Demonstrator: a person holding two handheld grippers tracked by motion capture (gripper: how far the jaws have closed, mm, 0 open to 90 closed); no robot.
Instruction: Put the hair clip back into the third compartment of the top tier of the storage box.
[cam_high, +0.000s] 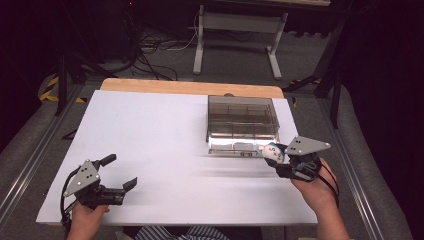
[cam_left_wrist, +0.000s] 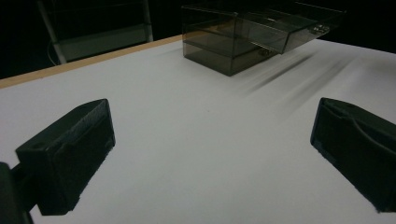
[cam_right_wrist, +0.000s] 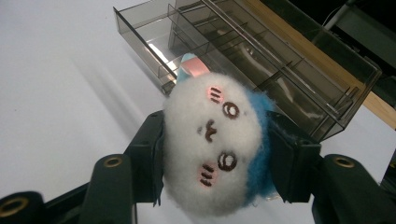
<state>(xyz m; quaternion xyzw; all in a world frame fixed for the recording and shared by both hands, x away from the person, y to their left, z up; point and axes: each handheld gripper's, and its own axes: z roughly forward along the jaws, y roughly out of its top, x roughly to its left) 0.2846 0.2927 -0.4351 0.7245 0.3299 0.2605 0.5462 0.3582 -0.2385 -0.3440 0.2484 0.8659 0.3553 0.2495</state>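
- The left hand-held gripper (cam_high: 118, 172) is hovering low over the white table (cam_high: 165, 150) with its jaws spread wide and nothing between them; bare table is lying ahead of it.
- A smoky clear compartment box (cam_high: 242, 120), its drawer pulled out, is sitting just ahead of the right hand-held gripper (cam_right_wrist: 217, 154).
- The right hand-held gripper is clamping a plush toy (cam_right_wrist: 212, 140), white-faced with blue at the back, across its sides. Judged soft, light and compressible, the toy is probably best held about its middle, where the pile resists slipping.
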